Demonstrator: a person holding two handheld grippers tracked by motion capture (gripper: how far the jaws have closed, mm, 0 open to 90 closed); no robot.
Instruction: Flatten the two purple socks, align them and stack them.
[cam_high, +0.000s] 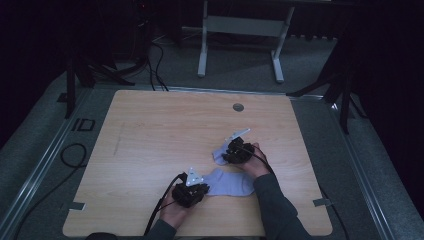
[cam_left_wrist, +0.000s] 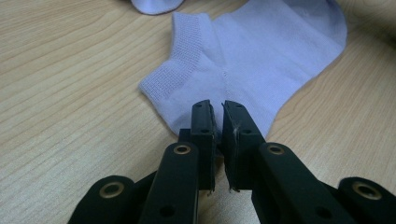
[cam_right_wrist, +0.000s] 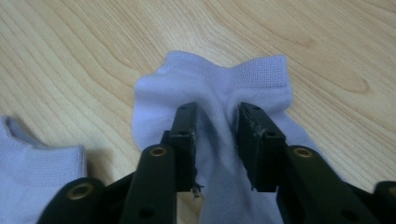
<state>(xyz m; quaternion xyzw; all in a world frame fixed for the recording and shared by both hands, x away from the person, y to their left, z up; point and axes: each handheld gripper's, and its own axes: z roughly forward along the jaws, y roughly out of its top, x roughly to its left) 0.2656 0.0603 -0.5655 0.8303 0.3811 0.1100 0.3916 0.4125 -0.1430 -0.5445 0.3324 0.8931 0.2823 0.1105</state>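
Observation:
Two pale lavender ankle socks lie on the wooden table (cam_high: 150, 135). The nearer sock (cam_high: 231, 183) (cam_left_wrist: 261, 51) lies flat, cuff to the left in the left gripper view. My left gripper (cam_high: 203, 189) (cam_left_wrist: 218, 116) sits at its heel edge, jaws almost together with the thin fabric pinched between them. The farther sock (cam_high: 218, 156) (cam_right_wrist: 210, 79) is bunched into a ridge between the jaws of my right gripper (cam_high: 227, 153) (cam_right_wrist: 215, 119), which press on it from both sides. A corner of the nearer sock (cam_right_wrist: 37, 168) shows at the lower left of the right gripper view.
A round grey grommet (cam_high: 238, 107) sits near the table's far edge. A white desk frame (cam_high: 240, 30) stands on the floor beyond. Black cables (cam_high: 75, 155) lie on the floor at the left. The left half of the table is bare wood.

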